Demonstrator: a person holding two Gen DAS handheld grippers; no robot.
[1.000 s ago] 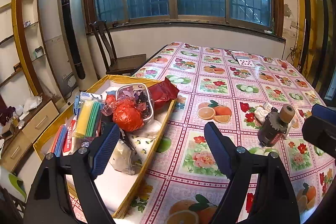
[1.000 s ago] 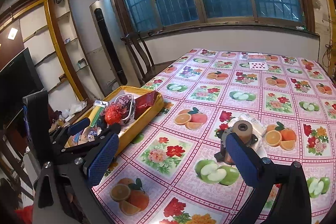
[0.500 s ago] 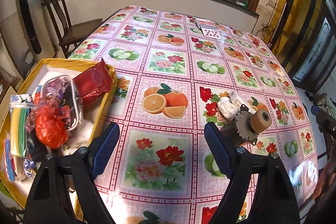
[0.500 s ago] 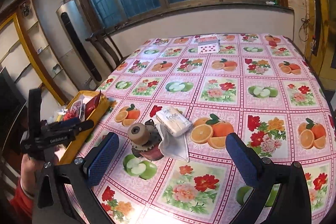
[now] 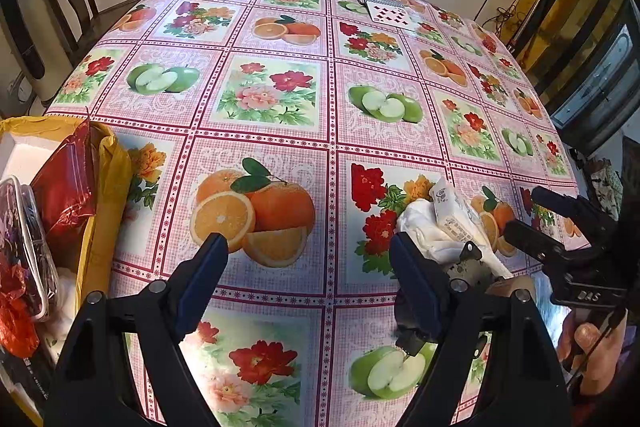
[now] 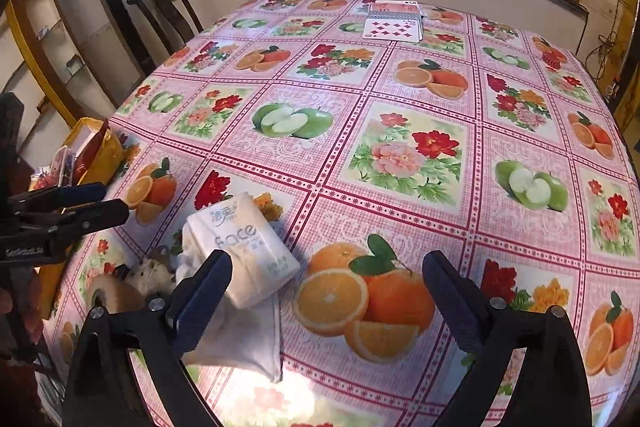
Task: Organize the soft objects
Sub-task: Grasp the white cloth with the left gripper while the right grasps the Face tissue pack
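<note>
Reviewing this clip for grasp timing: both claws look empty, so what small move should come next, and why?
Probably shift the right claw left and down to straddle the tissue pack. Both claws are open and empty; the pack lies on a white cloth just by its left finger, beside a metal gadget, and the yellow box sits across the table.

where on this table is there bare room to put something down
The widest bare stretch of tablecloth lies between the tissue pack and the playing cards, running to the right edge. Another patch lies between the yellow box and the white cloth. It is crowded around the pack, cloth and metal part.
</note>
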